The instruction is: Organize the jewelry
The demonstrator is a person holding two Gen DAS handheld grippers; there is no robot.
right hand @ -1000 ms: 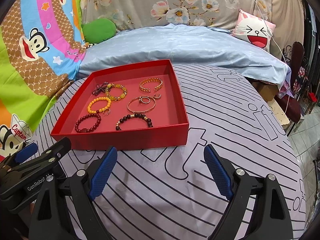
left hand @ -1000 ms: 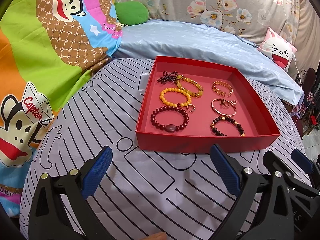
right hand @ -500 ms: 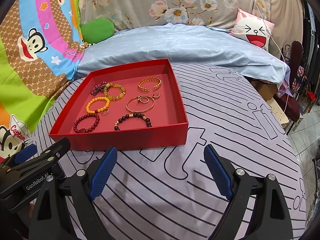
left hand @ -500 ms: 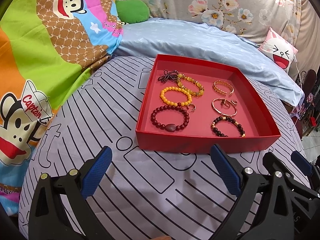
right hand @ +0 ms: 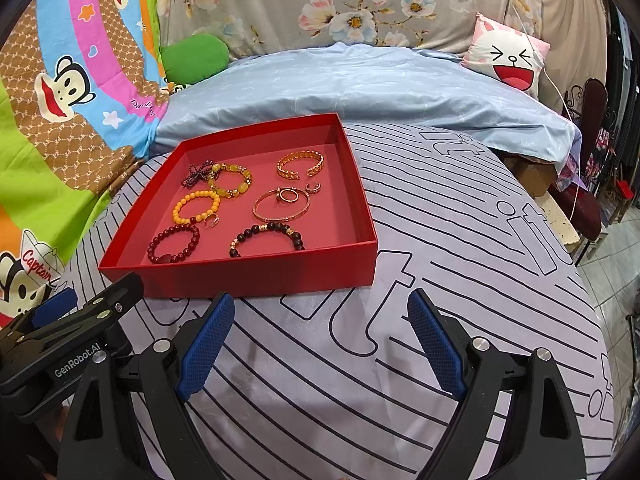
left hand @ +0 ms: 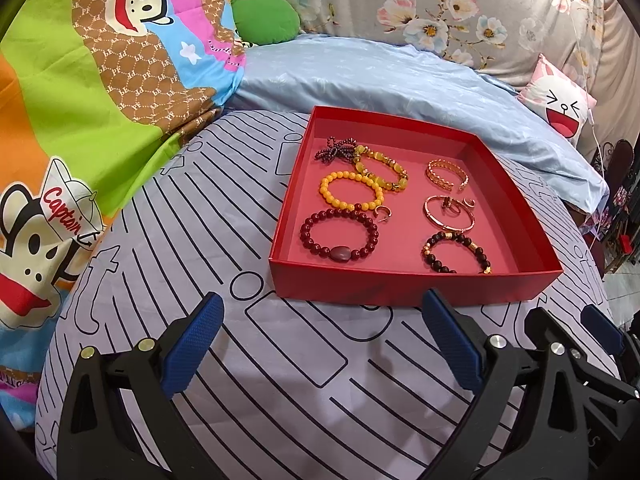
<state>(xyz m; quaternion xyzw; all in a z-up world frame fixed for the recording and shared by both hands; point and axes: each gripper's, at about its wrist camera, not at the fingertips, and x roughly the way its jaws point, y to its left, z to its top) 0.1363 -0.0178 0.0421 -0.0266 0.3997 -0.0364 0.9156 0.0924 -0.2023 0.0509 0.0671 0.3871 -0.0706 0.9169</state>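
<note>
Tray (left hand: pixel 412 288) with the bracelets sits just ahead of your left gripper (left hand: pixel 320 344), ahead-left of the right gripper (right hand: pixel 320 340); both spread and empty, left is nearer.

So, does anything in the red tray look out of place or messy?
Mostly neat. In the red tray, the dark beaded bow piece overlaps the yellow stone bracelet, and small rings lie inside the thin gold bangle. Nothing looks spilled or broken.

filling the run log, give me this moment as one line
left gripper open | right gripper open | both short of red tray | bracelets inside
</note>
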